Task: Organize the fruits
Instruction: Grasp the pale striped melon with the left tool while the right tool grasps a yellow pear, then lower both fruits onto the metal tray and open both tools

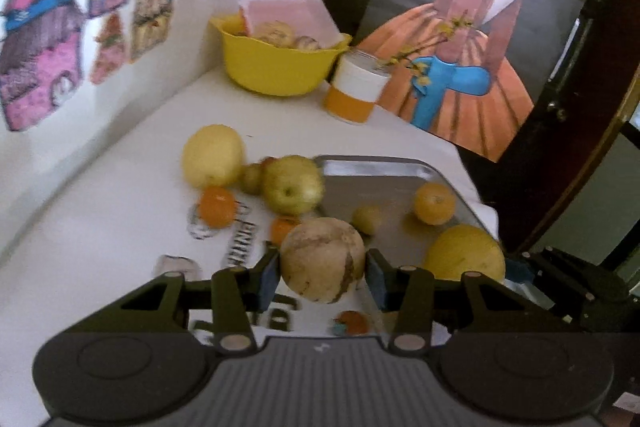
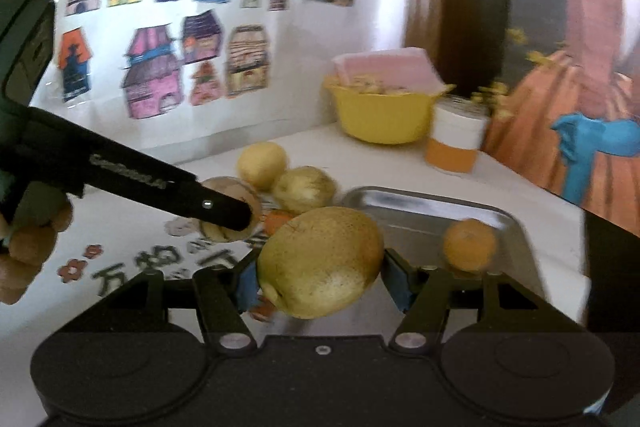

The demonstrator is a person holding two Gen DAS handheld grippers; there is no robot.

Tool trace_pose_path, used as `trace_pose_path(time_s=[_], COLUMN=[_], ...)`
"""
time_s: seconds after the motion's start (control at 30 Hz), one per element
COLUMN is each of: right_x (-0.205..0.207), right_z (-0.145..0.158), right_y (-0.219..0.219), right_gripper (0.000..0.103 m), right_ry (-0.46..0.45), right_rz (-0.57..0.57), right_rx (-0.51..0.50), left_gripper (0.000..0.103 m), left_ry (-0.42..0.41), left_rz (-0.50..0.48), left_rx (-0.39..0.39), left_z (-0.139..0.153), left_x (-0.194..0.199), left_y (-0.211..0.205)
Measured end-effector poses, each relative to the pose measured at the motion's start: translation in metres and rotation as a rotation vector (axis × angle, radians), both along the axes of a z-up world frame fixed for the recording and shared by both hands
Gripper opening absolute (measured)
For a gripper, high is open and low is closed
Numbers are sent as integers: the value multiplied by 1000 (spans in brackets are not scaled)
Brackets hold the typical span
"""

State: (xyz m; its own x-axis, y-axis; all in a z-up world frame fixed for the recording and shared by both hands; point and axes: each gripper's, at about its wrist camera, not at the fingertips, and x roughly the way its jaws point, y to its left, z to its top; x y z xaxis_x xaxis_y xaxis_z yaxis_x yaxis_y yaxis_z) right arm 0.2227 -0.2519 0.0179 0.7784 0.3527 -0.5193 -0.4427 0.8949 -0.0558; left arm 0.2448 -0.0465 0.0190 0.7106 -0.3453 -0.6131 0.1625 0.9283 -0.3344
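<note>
We see a white table (image 1: 100, 227) against a wall covered with coloured drawings of houses (image 2: 152, 67), and at its far right a large painting of a figure in an orange dress (image 1: 460, 67). Toward the right of the table lies a metal tray (image 1: 380, 179). At the far end stands a yellow bowl (image 1: 276, 67) with a pink lid (image 1: 288, 11) leaning in it, and just to its right a white and orange cup (image 1: 354, 91).

Our right gripper (image 2: 320, 279) pinches a large yellow fruit (image 2: 320, 263) between its blue pads, held at the near left edge of the tray. Our left gripper (image 1: 322, 275) is clamped on a round tan fruit with brown streaks (image 1: 322, 259), held above the table just left of the tray; in the right wrist view its black finger crosses in front of that fruit.

On the table left of the tray sit a pale yellow fruit (image 1: 212, 155) at the far left, a green apple (image 1: 292, 187) touching the tray's rim, a smaller greenish fruit (image 1: 251, 179) between them, and an orange (image 1: 216, 207) nearer to us. Another orange fruit (image 1: 282, 229) shows partly behind the tan one. On the tray rest an orange (image 1: 434, 203) to the right and a small yellowish fruit (image 1: 366, 219) to its left.

A hand (image 2: 28, 251) grips the left tool at the left edge of the right wrist view.
</note>
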Motion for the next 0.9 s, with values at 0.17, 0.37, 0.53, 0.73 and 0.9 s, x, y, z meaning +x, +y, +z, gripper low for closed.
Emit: trace_pose_path(time_s=[0.17,0.37,0.53,0.73,0.9], right_x=[0,12,31,49,57], right_z=[-1,-7,-17,-27,-31], right_y=[-31,-53,-64,-64,-63], right_gripper=[64,64,64,64,64], right_ry=[9,4,40,70,82], right_rz=[-90,-125,-130,-123,-117], right_rx=[-10,-76,-81,-87,-97], left_gripper=[50,50,50,50,50], left_ry=[-5,-8,5,30,27], left_rz=[-39,-74,-72,-55,-62], left_rx=[-23,-7,24,45,57], left_z=[-1,-7,-15,-23,-24], left_x=[6,19,26,35,41], left_y=[-32,-64,-75,-74,-76])
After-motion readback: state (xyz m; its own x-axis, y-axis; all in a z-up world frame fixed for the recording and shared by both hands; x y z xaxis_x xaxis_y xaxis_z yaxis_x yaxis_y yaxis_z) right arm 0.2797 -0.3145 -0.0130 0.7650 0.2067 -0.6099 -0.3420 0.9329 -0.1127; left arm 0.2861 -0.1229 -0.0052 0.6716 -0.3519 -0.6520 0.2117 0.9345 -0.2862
